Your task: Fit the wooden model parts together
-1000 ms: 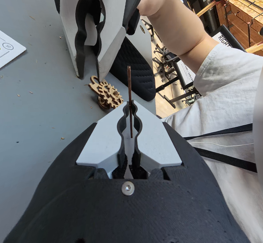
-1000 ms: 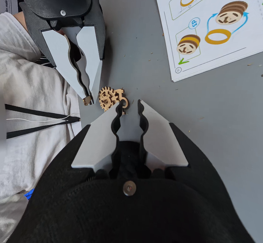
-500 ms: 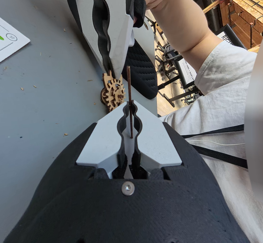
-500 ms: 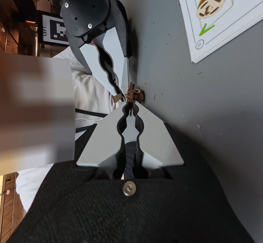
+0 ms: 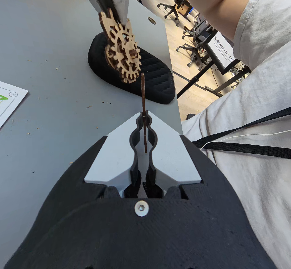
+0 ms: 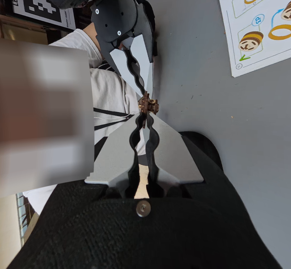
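Observation:
My left gripper (image 5: 143, 113) is shut on a thin flat wooden part (image 5: 143, 97), seen edge-on and sticking out past the fingertips. My right gripper (image 6: 145, 116) is shut on the wooden gear assembly (image 6: 148, 103) and holds it in the air above the grey table (image 5: 47, 48). In the left wrist view the gear assembly (image 5: 124, 53) hangs from the right gripper (image 5: 117, 12) just above and left of the thin part's tip. In the right wrist view the left gripper (image 6: 147, 90) points tip to tip at the gears. Whether the thin part touches the gears I cannot tell.
A black padded rest (image 5: 155, 80) lies on the table behind the gears, near the table's edge. A white instruction sheet (image 6: 259, 29) lies farther off; its corner shows in the left wrist view (image 5: 9, 99). The person's arm and white shirt (image 5: 236, 103) fill the right side. Wood crumbs dot the table. Across from one pair of fingers to the other is roughly 9 centimeters.
My right gripper shut on the gear assembly, which lay flat on the table, stood it on edge and lifted it. The left gripper kept its hold on the thin part.

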`<state>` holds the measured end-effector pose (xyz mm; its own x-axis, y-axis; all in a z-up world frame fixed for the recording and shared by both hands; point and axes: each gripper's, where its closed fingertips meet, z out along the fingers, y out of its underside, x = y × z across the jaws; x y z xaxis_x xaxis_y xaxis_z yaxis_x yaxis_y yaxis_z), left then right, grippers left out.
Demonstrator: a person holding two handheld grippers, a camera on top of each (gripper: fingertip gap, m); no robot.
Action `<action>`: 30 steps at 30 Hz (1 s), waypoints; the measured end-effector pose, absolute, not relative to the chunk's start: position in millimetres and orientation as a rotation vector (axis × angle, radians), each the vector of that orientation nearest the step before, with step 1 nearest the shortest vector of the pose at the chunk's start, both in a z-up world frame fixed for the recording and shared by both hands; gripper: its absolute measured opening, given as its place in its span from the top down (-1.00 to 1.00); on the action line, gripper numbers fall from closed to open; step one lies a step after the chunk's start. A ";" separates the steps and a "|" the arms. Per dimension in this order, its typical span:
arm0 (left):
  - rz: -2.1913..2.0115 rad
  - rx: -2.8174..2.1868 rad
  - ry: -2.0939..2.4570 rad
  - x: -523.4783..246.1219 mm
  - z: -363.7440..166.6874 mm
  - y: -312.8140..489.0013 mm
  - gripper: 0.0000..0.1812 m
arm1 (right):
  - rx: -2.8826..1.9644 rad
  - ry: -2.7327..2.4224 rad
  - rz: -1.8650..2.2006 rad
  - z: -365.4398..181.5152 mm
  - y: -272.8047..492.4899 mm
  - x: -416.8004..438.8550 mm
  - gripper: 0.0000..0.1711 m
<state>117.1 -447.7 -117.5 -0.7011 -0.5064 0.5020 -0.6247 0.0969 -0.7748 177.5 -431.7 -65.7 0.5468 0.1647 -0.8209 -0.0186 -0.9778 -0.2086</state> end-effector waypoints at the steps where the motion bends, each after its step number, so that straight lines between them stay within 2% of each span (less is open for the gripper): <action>1: 1.689 1.167 -2.238 117.9 -116.8 -447.8 1.00 | -2.617 -0.157 1.371 -64.2 -431.3 175.6 0.97; 12: 1.753 1.172 -2.165 118.3 -108.9 -444.1 1.00 | -2.782 -0.343 1.065 -59.3 -423.4 170.5 0.96; 30: 1.775 1.143 -2.179 118.6 -108.7 -445.2 1.00 | -2.844 -0.558 0.861 -56.3 -425.6 158.9 0.96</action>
